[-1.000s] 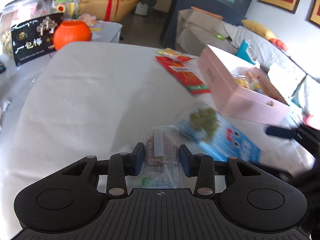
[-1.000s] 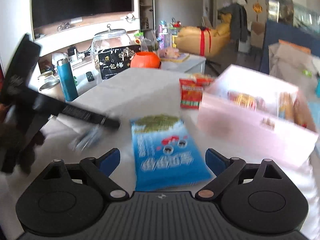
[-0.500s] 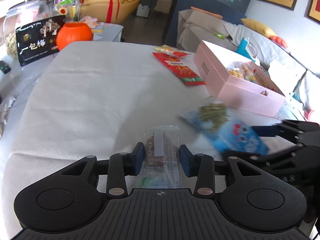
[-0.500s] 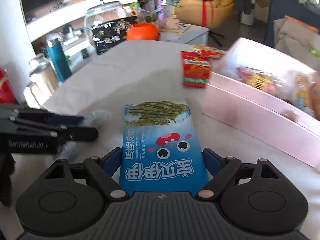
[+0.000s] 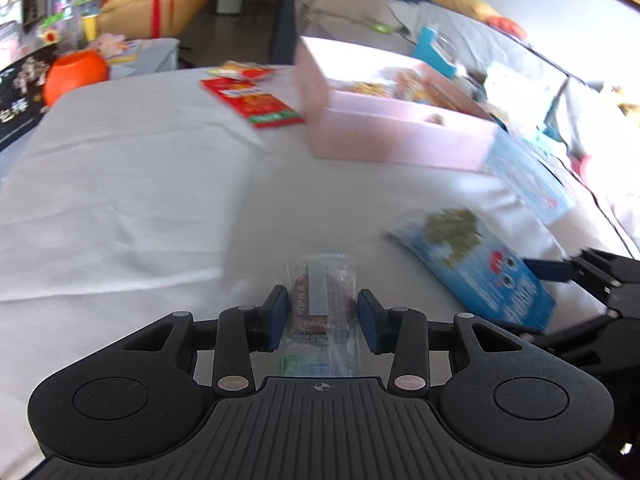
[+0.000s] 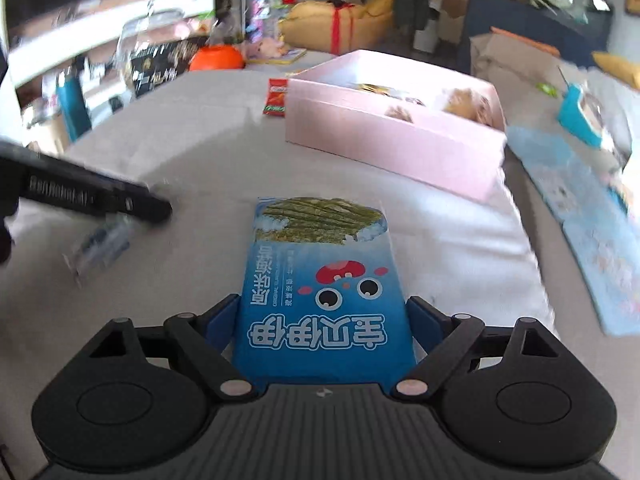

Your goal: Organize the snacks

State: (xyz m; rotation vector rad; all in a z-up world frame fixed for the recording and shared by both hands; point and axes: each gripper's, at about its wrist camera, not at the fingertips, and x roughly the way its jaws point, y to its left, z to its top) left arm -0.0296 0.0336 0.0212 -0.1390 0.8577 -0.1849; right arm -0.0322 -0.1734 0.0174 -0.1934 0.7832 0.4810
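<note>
Snacks, L to R. L gripper (image 5: 322, 322): jaws part-closed, blue pads on both long edges of a small clear snack packet (image 5: 320, 312) w/ dark filling and a grey strip. Pads looked to be touching the wrapper, so clamped on it. Packet ran fwd between the fingers, far end sticking out past the tips, above the white tablecloth (image 5: 120, 184); whether it touched the cloth, couldn't tell.

R of that packet, in L wrist view: blue seaweed snack bag (image 5: 476, 264), blurred, held by R gripper (image 5: 560, 272) coming in from the R edge.

R wrist view: R gripper (image 6: 326, 320) jaws wide apart but filled by the blue seaweed snack bag (image 6: 320, 280); blue pads pressed on both side edges near the bag's rear, so clamped on it. Bag lay flat-ish, pointing fwd, most of its length beyond the tips. L gripper (image 6: 156, 210) showed at the L edge w/ the blurred clear packet (image 6: 100, 242) in its tips.

Ahead and R of the bag: open pink box (image 6: 392, 136) on the cloth, snacks inside, well apart from both grippers. Red snack packs (image 5: 252, 102) lay just L of the box. Light blue flat sheet (image 6: 592, 232) lay R of the box. Orange pumpkin pot (image 5: 74, 74) sat far L at the back.
</note>
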